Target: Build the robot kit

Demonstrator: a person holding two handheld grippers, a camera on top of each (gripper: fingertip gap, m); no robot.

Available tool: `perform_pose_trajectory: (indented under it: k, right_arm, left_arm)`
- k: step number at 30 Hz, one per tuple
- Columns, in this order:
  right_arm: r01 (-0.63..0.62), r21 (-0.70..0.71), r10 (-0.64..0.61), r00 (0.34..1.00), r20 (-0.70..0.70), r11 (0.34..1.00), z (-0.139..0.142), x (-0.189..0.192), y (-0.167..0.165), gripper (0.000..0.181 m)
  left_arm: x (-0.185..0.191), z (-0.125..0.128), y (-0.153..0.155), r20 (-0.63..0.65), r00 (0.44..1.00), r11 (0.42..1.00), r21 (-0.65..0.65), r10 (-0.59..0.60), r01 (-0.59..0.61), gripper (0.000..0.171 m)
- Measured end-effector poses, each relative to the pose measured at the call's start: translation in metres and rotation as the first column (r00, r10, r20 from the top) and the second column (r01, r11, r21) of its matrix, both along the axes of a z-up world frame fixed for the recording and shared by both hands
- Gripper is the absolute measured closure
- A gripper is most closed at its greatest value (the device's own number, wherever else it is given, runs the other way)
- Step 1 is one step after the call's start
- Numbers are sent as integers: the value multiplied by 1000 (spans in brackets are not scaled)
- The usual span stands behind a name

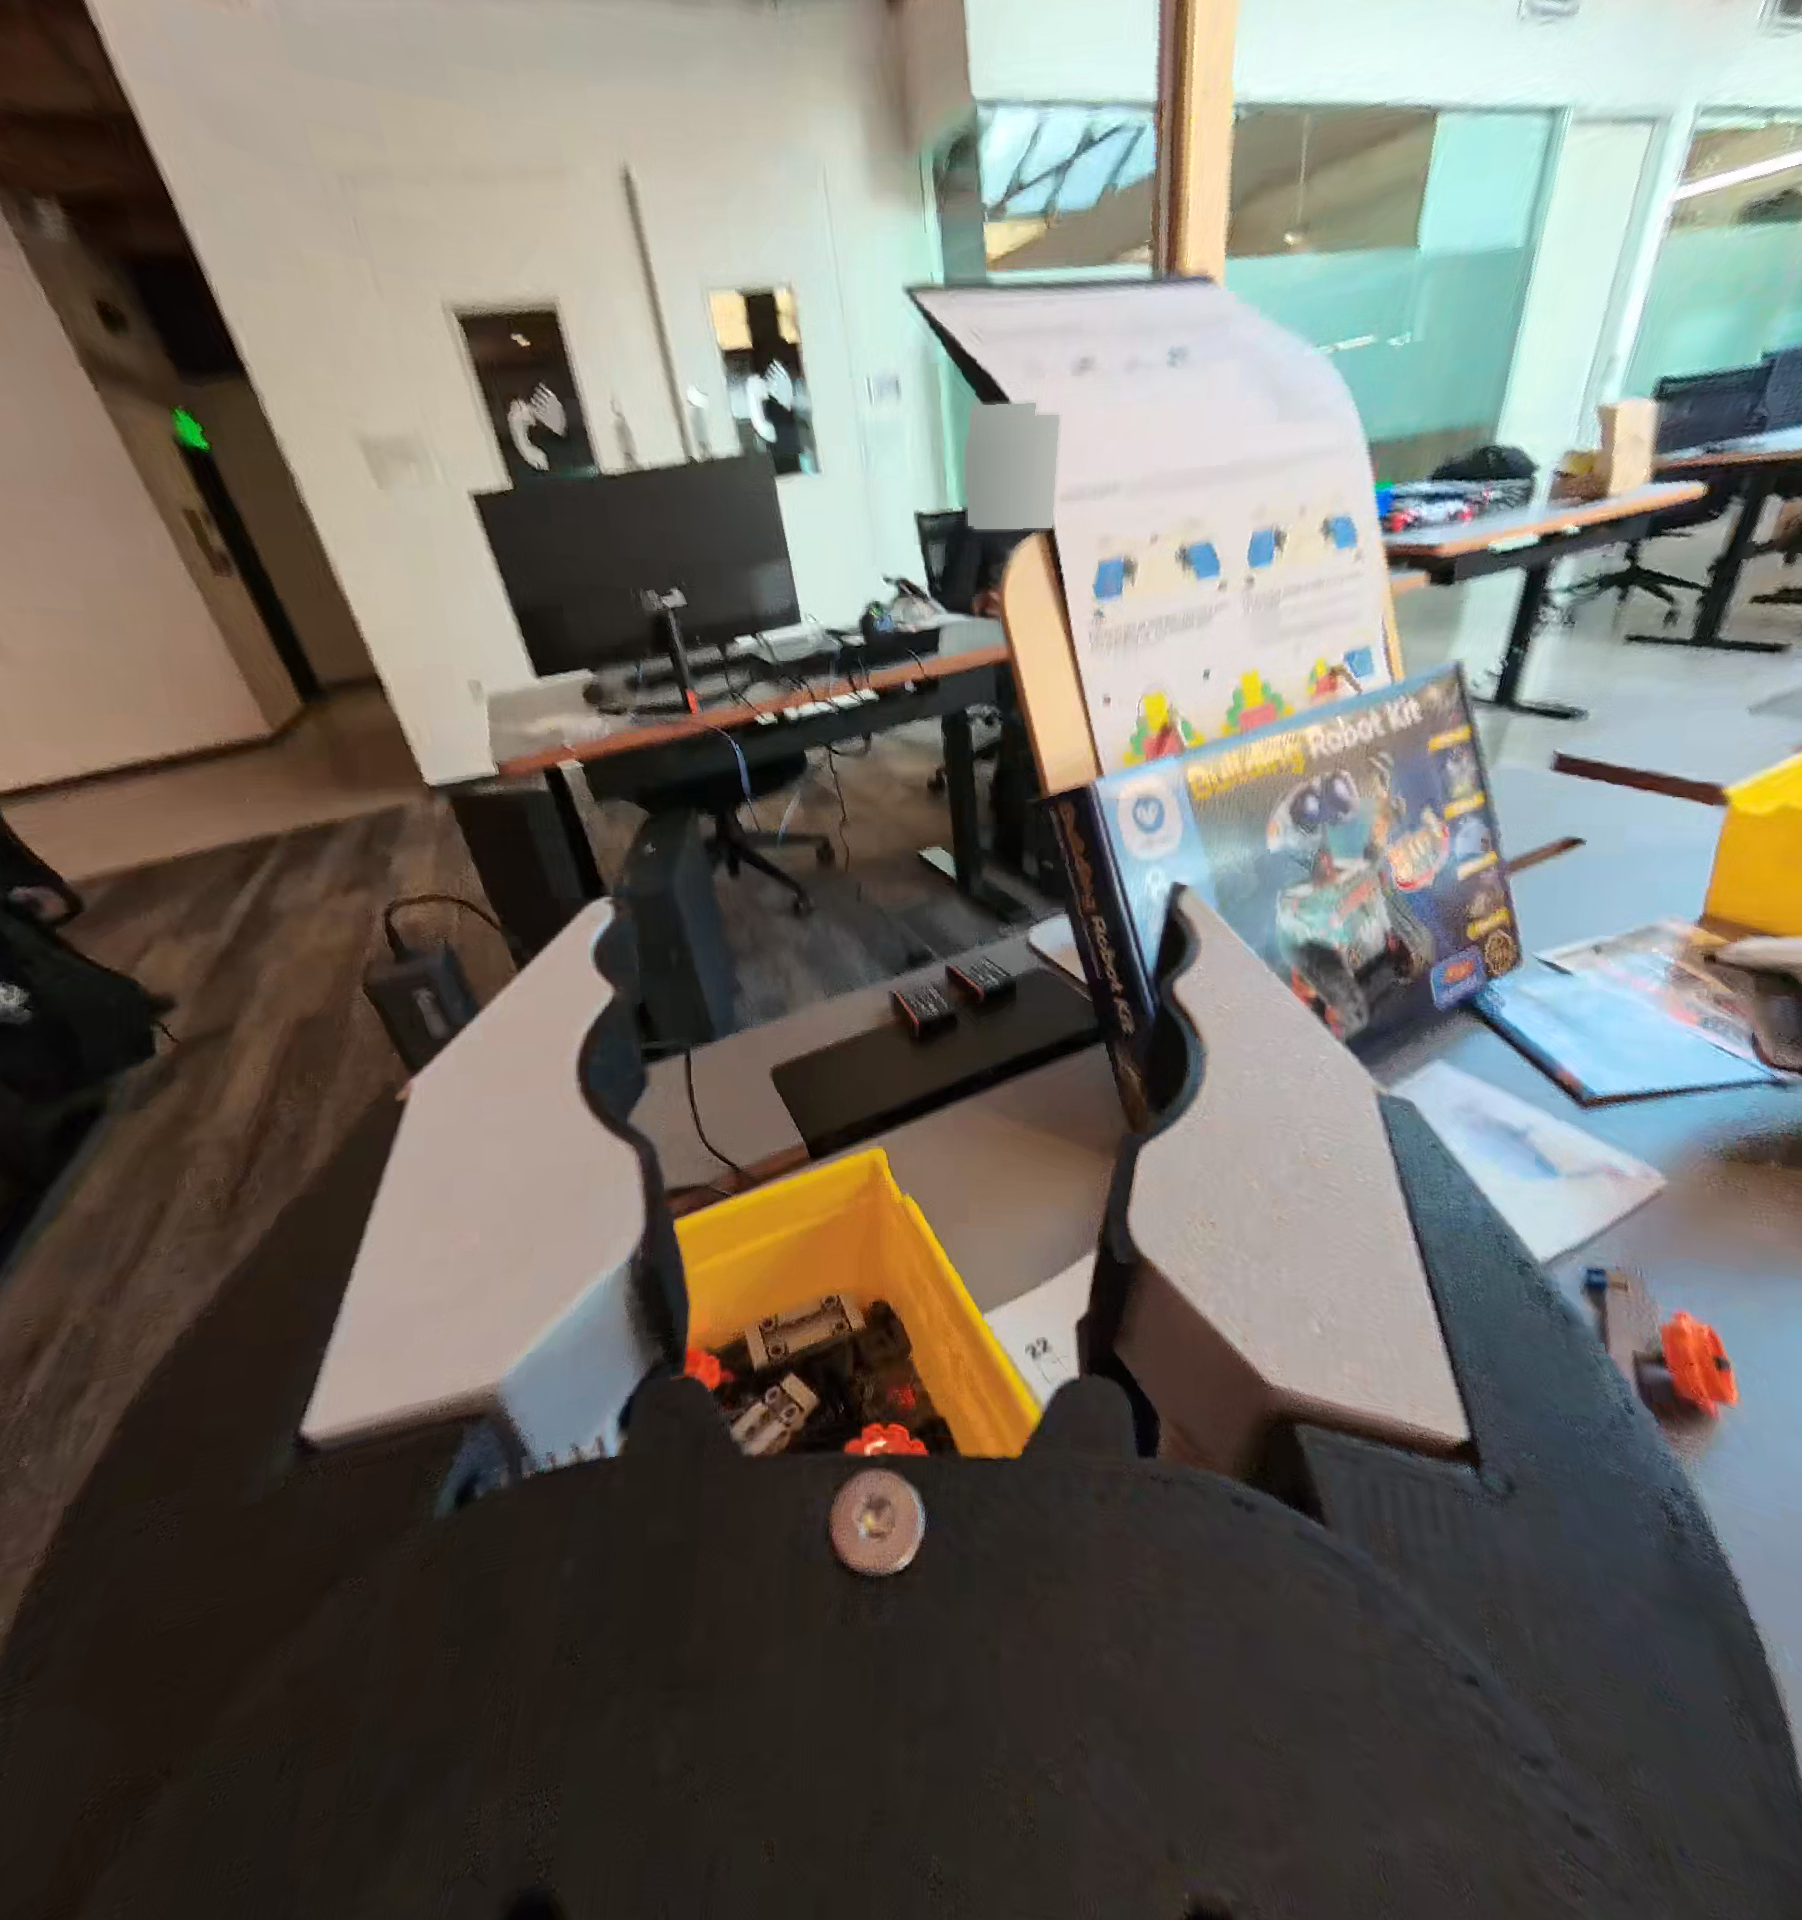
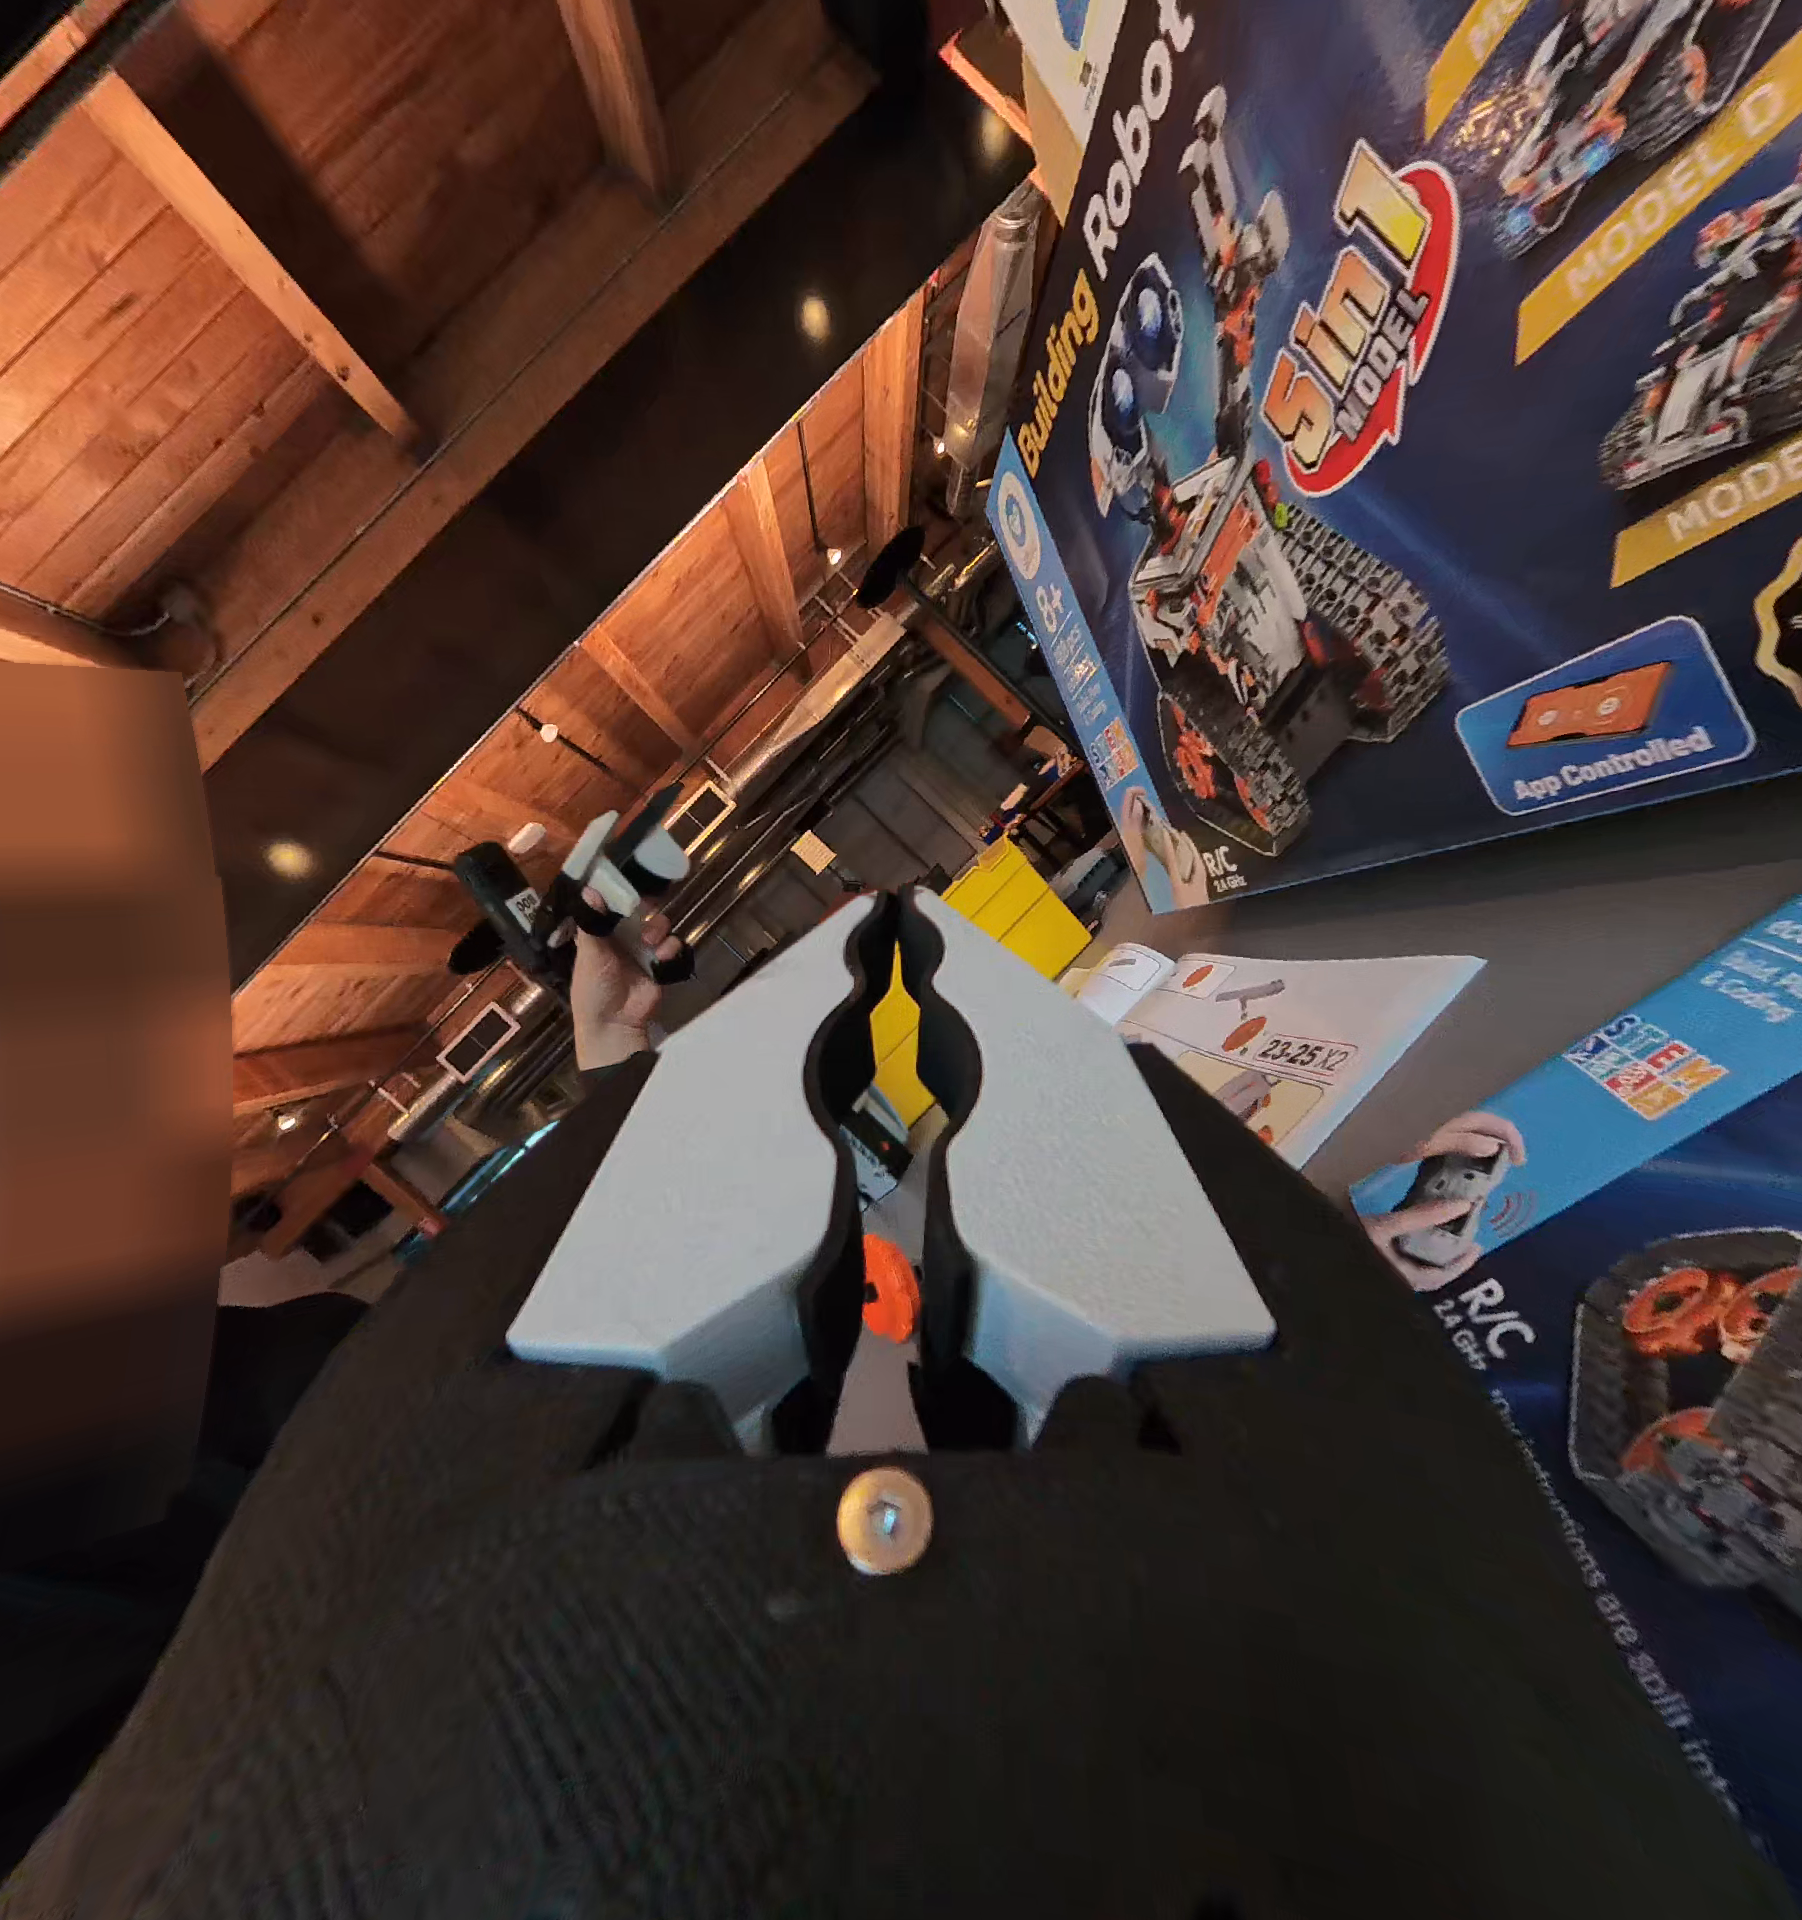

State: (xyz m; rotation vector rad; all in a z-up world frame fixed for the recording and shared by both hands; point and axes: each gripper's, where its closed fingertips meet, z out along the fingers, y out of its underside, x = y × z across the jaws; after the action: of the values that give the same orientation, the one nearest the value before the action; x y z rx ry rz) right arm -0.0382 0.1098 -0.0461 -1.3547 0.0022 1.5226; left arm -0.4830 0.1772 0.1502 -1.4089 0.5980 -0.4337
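My left gripper [image 1: 892,935] is wide open with nothing between its fingers. It hovers over a yellow bin [image 1: 824,1226] that holds several small black, grey and orange building parts [image 1: 824,1351]. My right gripper [image 2: 899,906] is shut, its fingertips meeting. An orange gear [image 2: 886,1288] on the grey table shows through the slot lower down between the fingers. The same kind of gear [image 1: 1697,1361] lies on the table right of the bin. In the right wrist view the left gripper [image 2: 606,883] shows farther off, held by a hand, above the yellow bin [image 2: 1022,914].
A blue robot kit box [image 1: 1323,862] stands upright behind the bin, also in the right wrist view [image 2: 1396,468]. A black pad [image 1: 938,1049] carries two small blocks. An instruction sheet [image 2: 1292,1018], a second printed box [image 2: 1655,1143] and another yellow bin [image 1: 1780,842] are there too. Some 50 centimeters of space lies between my two pairs of fingers.
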Motion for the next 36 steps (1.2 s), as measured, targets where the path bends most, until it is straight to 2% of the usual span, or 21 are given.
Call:
perform_pose_trajectory:
  k: [1, 4, 7, 10, 15, 17, 19, 20, 23, 26, 28, 32, 34, 36]
  right_arm:
    - [6, -5, -6, 1000, 12, 1000, -1, -1, 1, 181]
    - [26, -10, -25, 992, 125, 1000, -10, -12, 3, 181]
    - [12, -30, -5, 976, 219, 999, -20, -24, 2, 181]
    - [87, -27, -79, 970, 229, 996, -20, -17, 8, 181]
    - [181, -28, -174, 972, 157, 983, -15, 3, 14, 181]
    - [244, -59, -235, 964, 126, 968, -15, 16, 22, 181]
    - [251, -77, -241, 963, 120, 965, -17, 19, 28, 181]
    - [224, -83, -213, 970, 120, 971, -17, 17, 29, 181]
    - [120, -125, -105, 987, 124, 985, -23, 4, 28, 181]
    - [106, -139, -85, 985, 147, 985, -26, -2, 28, 181]
    - [99, -136, -76, 984, 164, 986, -27, -5, 28, 181]
    - [85, -141, -63, 986, 154, 986, -27, -6, 27, 181]
    - [78, -145, -58, 989, 140, 986, -27, -5, 27, 181]
    - [70, -148, -51, 991, 124, 986, -26, -5, 27, 181]
  left_arm:
    - [1, -6, 6, 0, 1000, 999, -25, -23, 23, 82]
    - [-4, -28, 26, -37, 998, 990, -139, -44, 39, 82]
    - [-23, -52, 44, -161, 987, 977, -206, 14, -47, 89]
    - [-39, -68, 56, -256, 965, 968, -221, 62, -121, 89]
    - [-53, -95, 66, -287, 956, 932, -329, 55, -152, 91]
    - [-62, -114, 70, -279, 957, 874, -443, 76, -198, 111]
    - [-63, -130, 74, -218, 972, 797, -572, 82, -196, 111]
    - [-61, -136, 76, -198, 978, 777, -604, 71, -178, 114]
    - [-68, -155, 87, -264, 961, 744, -624, 85, -237, 118]
    - [-83, -179, 91, -378, 919, 680, -645, 113, -349, 121]
    - [-87, -192, 91, -407, 909, 641, -673, 94, -368, 125]
    - [-91, -218, 90, -462, 887, 581, -714, 29, -391, 140]
    - [-88, -230, 84, -476, 878, 551, -745, -45, -376, 171]
    - [-80, -242, 76, -465, 877, 509, -787, -118, -349, 171]
